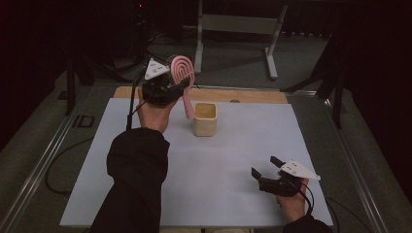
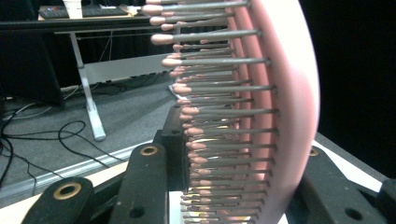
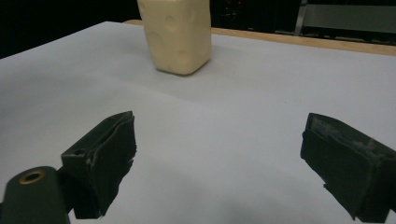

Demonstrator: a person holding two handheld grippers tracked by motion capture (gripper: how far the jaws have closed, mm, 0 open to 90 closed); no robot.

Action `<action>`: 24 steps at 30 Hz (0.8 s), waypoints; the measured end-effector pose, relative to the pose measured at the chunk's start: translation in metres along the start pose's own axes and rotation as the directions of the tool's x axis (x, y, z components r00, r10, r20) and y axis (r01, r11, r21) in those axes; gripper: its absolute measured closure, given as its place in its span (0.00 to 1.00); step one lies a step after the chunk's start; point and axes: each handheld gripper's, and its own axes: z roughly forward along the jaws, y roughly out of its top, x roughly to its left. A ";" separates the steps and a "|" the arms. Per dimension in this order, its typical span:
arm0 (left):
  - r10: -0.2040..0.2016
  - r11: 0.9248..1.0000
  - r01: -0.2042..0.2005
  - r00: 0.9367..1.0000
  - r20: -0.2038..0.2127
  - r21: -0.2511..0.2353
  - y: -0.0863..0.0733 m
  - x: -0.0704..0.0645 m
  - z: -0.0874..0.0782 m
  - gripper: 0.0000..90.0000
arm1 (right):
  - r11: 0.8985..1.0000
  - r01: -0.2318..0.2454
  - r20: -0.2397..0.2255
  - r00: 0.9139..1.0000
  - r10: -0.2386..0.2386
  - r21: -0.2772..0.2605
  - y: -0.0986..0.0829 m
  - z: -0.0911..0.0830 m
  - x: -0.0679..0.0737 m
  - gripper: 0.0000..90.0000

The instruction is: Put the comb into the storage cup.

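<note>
My left gripper is raised above the far left of the table and is shut on a pink hairbrush. The brush head points up and its handle hangs down beside the cream square cup, outside its left wall. In the left gripper view the brush stands between the jaws, bristles facing left. My right gripper rests low at the near right, open, nothing between its jaws. In the right gripper view the gripper looks over bare white sheet toward the cup.
A white sheet covers the wooden table. A metal stand is on the floor behind the table. Cables trail on the floor at the left. Dark surroundings on both sides.
</note>
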 end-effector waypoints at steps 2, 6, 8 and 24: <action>0.001 1.000 -0.001 1.000 0.000 -0.001 0.001 -0.001 0.001 0.72 | 1.000 0.002 0.001 1.000 -0.002 -0.004 0.000 0.000 0.000 0.11; 0.005 1.000 -0.005 1.000 0.001 -0.004 0.003 -0.003 0.004 0.72 | 1.000 0.002 -0.001 1.000 -0.002 -0.007 0.000 -0.001 -0.001 0.11; 0.008 1.000 -0.008 1.000 0.003 -0.005 0.005 -0.004 0.006 0.72 | 1.000 0.001 -0.001 1.000 -0.001 -0.007 0.000 -0.001 -0.001 0.11; 0.016 1.000 -0.016 1.000 0.013 -0.015 0.009 -0.014 0.019 0.72 | 1.000 -0.003 -0.004 1.000 0.003 -0.010 0.000 -0.002 -0.001 0.11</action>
